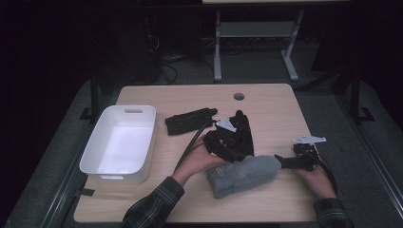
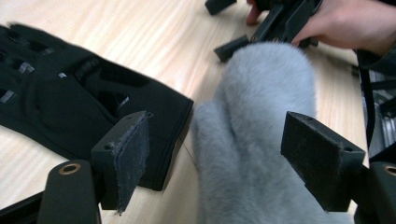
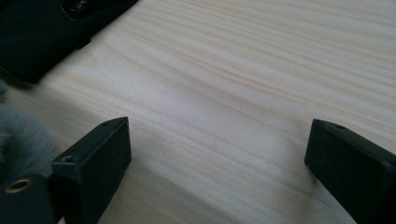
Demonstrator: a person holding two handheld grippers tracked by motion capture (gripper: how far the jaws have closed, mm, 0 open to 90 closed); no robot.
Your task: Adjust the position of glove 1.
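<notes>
Grey mitten is lying between black gloves and a white bin. Left tool is straddling it, spread; right tool is gaping over bare tabletop.

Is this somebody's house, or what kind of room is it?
Probably a workroom or lab, not a house. A plain wooden table with a cable hole stands on grey carpet, the metal legs of another desk rise behind it, and loose cables lie on the floor in the dark background.
</notes>
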